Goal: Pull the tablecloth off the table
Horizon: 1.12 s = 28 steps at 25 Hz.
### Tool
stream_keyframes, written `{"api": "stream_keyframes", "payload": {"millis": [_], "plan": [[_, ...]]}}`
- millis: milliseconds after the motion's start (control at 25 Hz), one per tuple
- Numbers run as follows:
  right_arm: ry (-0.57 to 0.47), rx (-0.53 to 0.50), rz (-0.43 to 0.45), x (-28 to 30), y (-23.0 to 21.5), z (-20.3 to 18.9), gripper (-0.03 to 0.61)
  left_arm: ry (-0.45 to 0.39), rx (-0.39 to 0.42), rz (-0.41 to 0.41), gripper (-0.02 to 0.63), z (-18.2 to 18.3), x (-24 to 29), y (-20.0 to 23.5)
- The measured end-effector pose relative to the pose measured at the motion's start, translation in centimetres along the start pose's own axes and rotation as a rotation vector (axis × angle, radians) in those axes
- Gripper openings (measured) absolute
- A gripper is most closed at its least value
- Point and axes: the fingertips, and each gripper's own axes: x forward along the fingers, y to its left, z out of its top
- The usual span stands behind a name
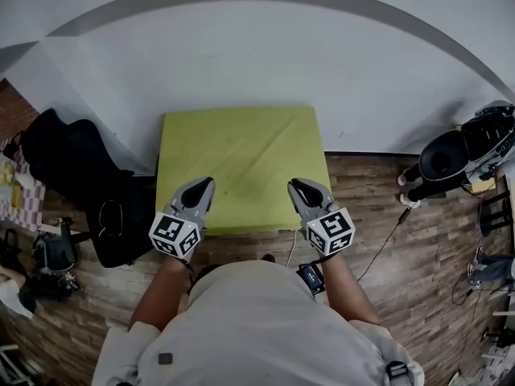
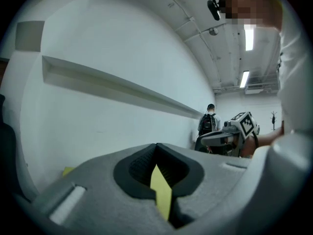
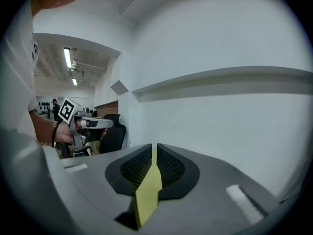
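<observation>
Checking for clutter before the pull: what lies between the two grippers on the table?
Only bare tablecloth; the head view shows nothing else between the left gripper and the right gripper.

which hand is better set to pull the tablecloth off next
Left, probably. Both grip the tablecloth at its near edge, but the left hand-held gripper looks fully clamped, while the right hand-held gripper shows a slight gap at its tips.

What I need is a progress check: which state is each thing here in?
tablecloth: spread flat, not yet pulled off, pinched near its front edge
left claw: shut on the tablecloth
right claw: shut on the tablecloth, with a thin slit between its pads
</observation>
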Motion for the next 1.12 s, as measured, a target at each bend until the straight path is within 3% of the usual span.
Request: {"api": "stream_keyframes", "payload": {"millis": [160,400,600,880,1120], "plan": [[0.04,-0.001,0.047,0.9,-3.5,-1.7,0.056,0.033,-0.004,0.09,0.005,-1.9,1.4,0.2],[0.107,0.03,0.084,4.2,-6.1,-4.8,0.105,0.115,-0.084,0.181,0.021,-5.7,2.1,3.8],[0.224,0.031,0.071,7.1,-7.7,-9.8,0.131,0.199,-0.111,0.186,0.061,-10.0,3.3,6.9],[0.427,0.026,0.035,10.4,-9.2,-18.5,0.165,0.414,-0.062,0.18,0.119,-17.7,4.8,11.2],[0.6,0.085,0.038,13.0,-10.1,-25.8,0.238,0.569,-0.076,0.146,0.17,-24.0,6.0,14.4]]}}
